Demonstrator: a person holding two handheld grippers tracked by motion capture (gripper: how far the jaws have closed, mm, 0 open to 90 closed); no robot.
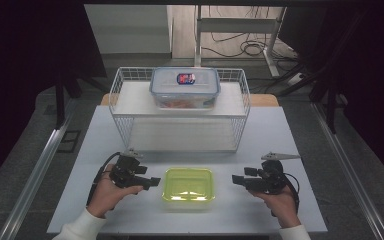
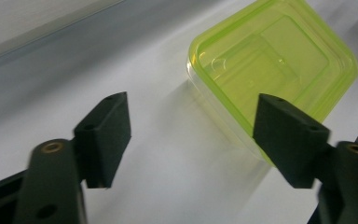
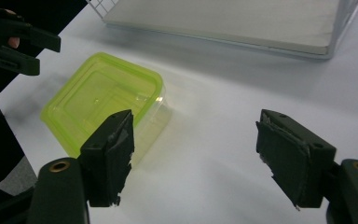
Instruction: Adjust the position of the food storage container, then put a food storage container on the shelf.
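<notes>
With the green-lidded container (image 1: 188, 184) centred on the tabletop (image 1: 290, 135) between the left gripper (image 1: 149, 182) and right gripper (image 1: 237, 179), both jaws apart, close squarely on opposite sides.

I see a lime-green box (image 1: 188, 184) on my pale grey counter (image 1: 280, 130), a white wire rack (image 1: 179, 109), a clear tub (image 1: 185, 88) with a blue-rimmed lid and red-blue label, both grippers black

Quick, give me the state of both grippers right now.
Left gripper: open, holding nothing, beside the green container.
Right gripper: open, holding nothing, on the container's other side.
</notes>
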